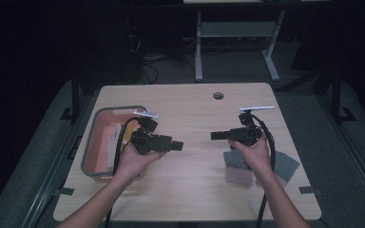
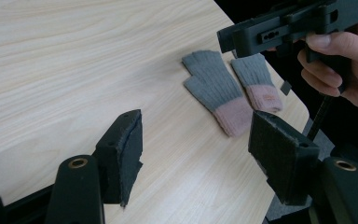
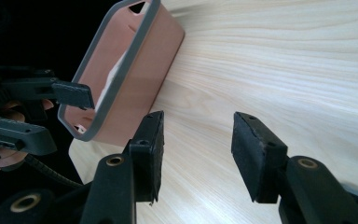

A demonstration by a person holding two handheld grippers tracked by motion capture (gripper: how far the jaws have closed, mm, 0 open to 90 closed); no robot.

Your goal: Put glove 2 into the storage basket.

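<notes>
On the pale wood-grain table (image 1: 190, 180) a pair of grey knitted gloves with pink cuffs (image 2: 230, 91) lies flat near the person's right-hand edge, the two side by side with fingers pointing toward the table's middle and cuffs toward the edge. In the high view the gloves (image 1: 240, 167) sit directly under the right hand (image 1: 253, 153), partly covered by it, while the right gripper (image 1: 217, 136) is held above the table with its jaws pointing toward the left one. The right gripper view shows those jaws released, with a clear gap of bare wood between the pads (image 3: 254, 154) and nothing in them. The left gripper (image 1: 177, 145) is held by the left hand (image 1: 134, 161) over the table, just beside the salmon-pink plastic bin with a grey rim (image 1: 97, 142), well apart from the gloves and pointing toward them. Its own view shows the jaws spread wide and empty, the gloves lying farther off beyond the gap, nearer the right-hand pad (image 2: 279, 156). The bin (image 3: 130, 79) stands at the table's left edge, something pale inside it that I cannot make out.
</notes>
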